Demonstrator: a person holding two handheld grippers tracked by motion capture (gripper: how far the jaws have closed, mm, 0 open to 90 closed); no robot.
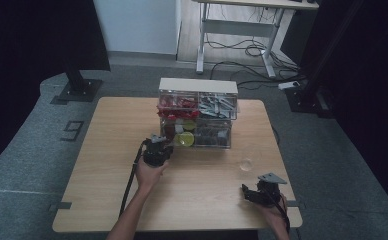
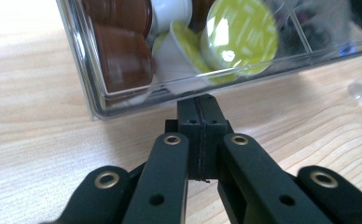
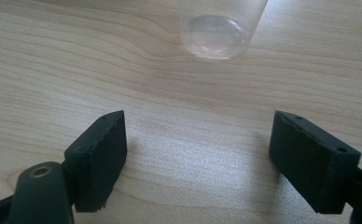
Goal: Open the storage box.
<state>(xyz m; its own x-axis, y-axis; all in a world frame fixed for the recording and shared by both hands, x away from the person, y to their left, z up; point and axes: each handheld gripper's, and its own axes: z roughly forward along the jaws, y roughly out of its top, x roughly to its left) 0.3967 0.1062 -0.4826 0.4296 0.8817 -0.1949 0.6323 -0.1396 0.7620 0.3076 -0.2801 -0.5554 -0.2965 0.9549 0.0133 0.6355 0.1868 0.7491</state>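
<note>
A clear plastic drawer organizer (image 1: pixel 198 112) stands at the middle back of the wooden table (image 1: pixel 107 165). My left gripper (image 1: pixel 159 144) is at its lower-left drawer. In the left gripper view that gripper (image 2: pixel 201 106) is shut, its tips right against the lower front edge of the clear drawer (image 2: pixel 83 60). Whether a handle is pinched between them I cannot tell. The drawer holds brown capsules (image 2: pixel 123 56) and a capsule with a yellow-green lid (image 2: pixel 242 37). My right gripper (image 1: pixel 256 191) (image 3: pixel 198 126) rests open near the front right edge, a clear cup (image 1: pixel 245 164) (image 3: pixel 216 28) just ahead of it.
The organizer's upper compartments hold red items (image 1: pixel 178 104) and grey metal parts (image 1: pixel 217 106). Beyond the table are a white-legged desk (image 1: pixel 242 30) with cables on the floor, and black stand bases at left (image 1: pixel 77 90) and right (image 1: pixel 307 97).
</note>
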